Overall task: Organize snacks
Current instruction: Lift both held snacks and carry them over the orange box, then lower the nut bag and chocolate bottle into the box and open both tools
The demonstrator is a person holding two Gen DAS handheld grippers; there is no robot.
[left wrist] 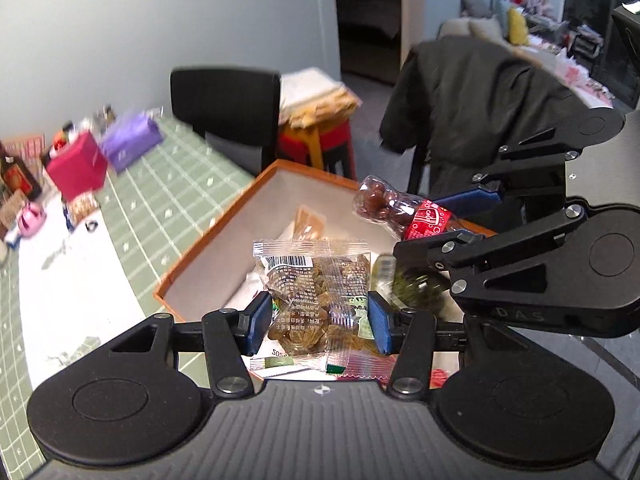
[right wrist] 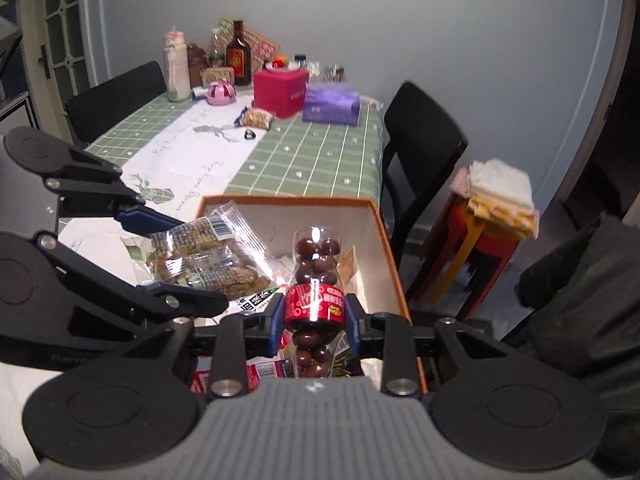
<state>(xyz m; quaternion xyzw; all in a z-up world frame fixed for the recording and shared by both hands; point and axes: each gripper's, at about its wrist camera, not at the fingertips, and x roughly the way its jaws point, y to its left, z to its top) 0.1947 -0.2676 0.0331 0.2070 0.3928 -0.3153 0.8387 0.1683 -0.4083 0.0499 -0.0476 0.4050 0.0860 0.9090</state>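
Left gripper [left wrist: 318, 322]: clenched on a clear snack packet [left wrist: 316, 300] of brown pieces, blue pads pressed to both its sides; held over the near end of the box.
Right gripper [right wrist: 315, 318]: clenched on a small clear bottle of chocolate balls [right wrist: 316, 276], gripped at its red label; neck points away from the camera, over the box interior.
Seen from the other side: in the left wrist view the bottle [left wrist: 394, 210] lies tilted between the right gripper's blue pads near the far right rim; in the right wrist view the packet [right wrist: 204, 260] sits between the left gripper's fingers at the box's left side.
Box [left wrist: 216, 232]: orange outside, white inside, open-topped, on the worktop [right wrist: 304, 160]; some wrapped snacks lie on its bottom, details too blurred to name.
Worktop: green grid cloth with a white runner; at the far end a magenta box [right wrist: 280, 92], a purple pack [right wrist: 332, 106], a dark bottle [right wrist: 238, 58], a pink round item [right wrist: 220, 94], a small bag of nuts [right wrist: 258, 118].
Surroundings: black chair [right wrist: 424, 140] at the worktop's edge; red stool [right wrist: 472, 248] stacked with folded cloths; dark coat [left wrist: 480, 96] draped over another chair.
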